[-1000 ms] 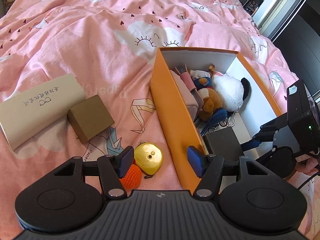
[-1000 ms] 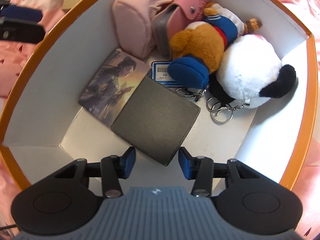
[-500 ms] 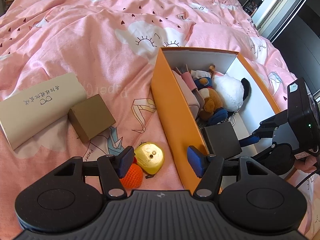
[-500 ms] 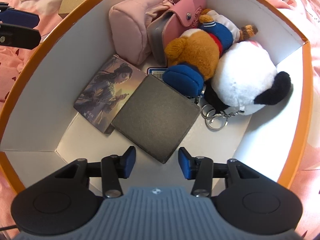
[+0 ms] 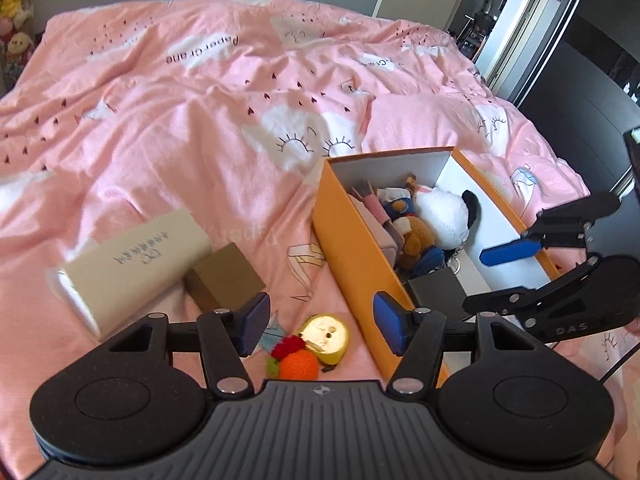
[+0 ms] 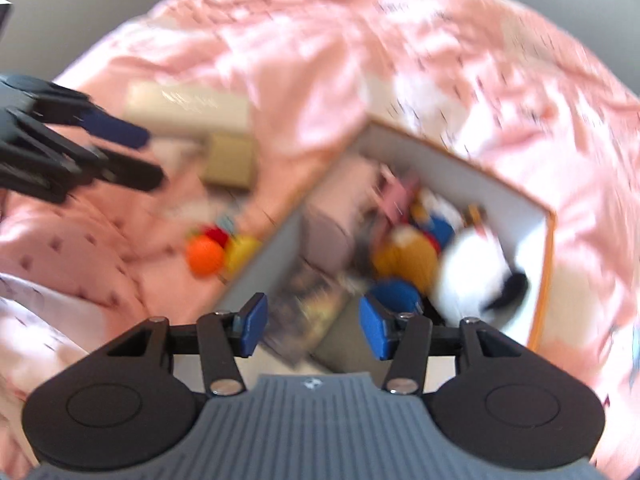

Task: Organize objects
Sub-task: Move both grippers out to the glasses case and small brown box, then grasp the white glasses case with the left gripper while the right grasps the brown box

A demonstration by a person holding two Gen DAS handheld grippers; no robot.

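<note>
An open orange cardboard box with white inner walls (image 5: 352, 240) sat on a pink printed duvet (image 5: 192, 128), and much of the sorting looked done. At the box's twelve o'clock end, a white-and-black plush toy (image 5: 444, 216) lay packed against a brown plush bear in blue and red clothing (image 5: 416, 236) and a pale pink fabric pouch (image 5: 372, 224). A flat dark grey square case (image 5: 438, 292) lay nearer its six o'clock end, partly overlapping an illustrated card (image 6: 308, 312).

Four things were yet to be boxed, all on the duvet at the box's nine o'clock side. The largest was a long cream paper-wrapped package with printed characters (image 5: 132, 264), a small brown cardboard box (image 5: 224, 280) touching its end. Closer in lay a shiny gold rounded trinket (image 5: 326, 338) beside an orange crocheted fruit with red and green trim (image 5: 298, 362).

The left gripper (image 5: 318, 324) hung over those two small pieces, its jaws having just narrowed a little yet parted on nothing. The right gripper (image 6: 312, 324), over the box's six o'clock end, had jaws that had just been spreading, released and empty. By this reckoning, the job was past halfway.
</note>
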